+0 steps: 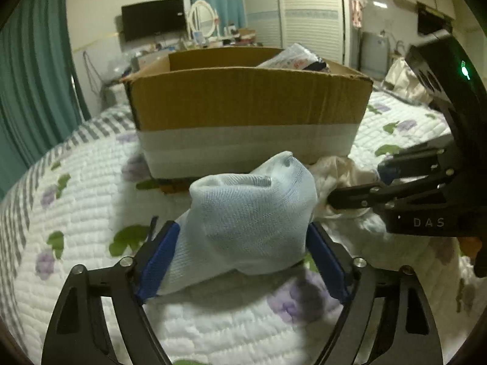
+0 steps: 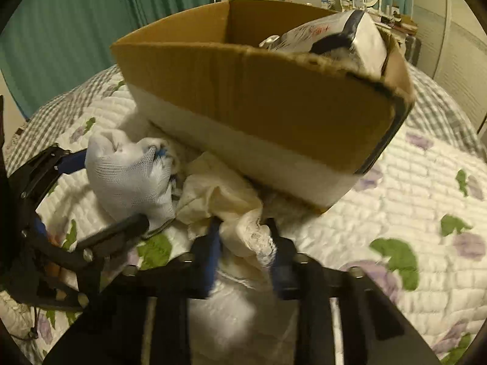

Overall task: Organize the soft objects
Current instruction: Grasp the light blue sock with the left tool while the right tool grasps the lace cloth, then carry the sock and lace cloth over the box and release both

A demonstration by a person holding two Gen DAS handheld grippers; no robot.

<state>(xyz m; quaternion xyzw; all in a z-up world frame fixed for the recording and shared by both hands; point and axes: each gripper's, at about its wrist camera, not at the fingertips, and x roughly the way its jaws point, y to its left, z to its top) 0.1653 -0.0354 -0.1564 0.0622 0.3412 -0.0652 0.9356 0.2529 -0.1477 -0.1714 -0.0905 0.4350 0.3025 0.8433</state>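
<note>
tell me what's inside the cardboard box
Inside the cardboard box, a crinkled white printed package pokes above the rim at its right end. The box walls hide everything lower down, so the rest cannot be seen.

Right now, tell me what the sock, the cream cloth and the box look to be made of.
Sock: pale blue knit, likely cotton blend; open ribbed stitches show, matte, slack in the left tool.
Cream cloth: thin woven fabric, crumpled, with a lace-like edge, pinched by the right tool; the fibre cannot be told.
Box: brown corrugated cardboard, matte, ragged cut rim, with a white band around its base.
</note>
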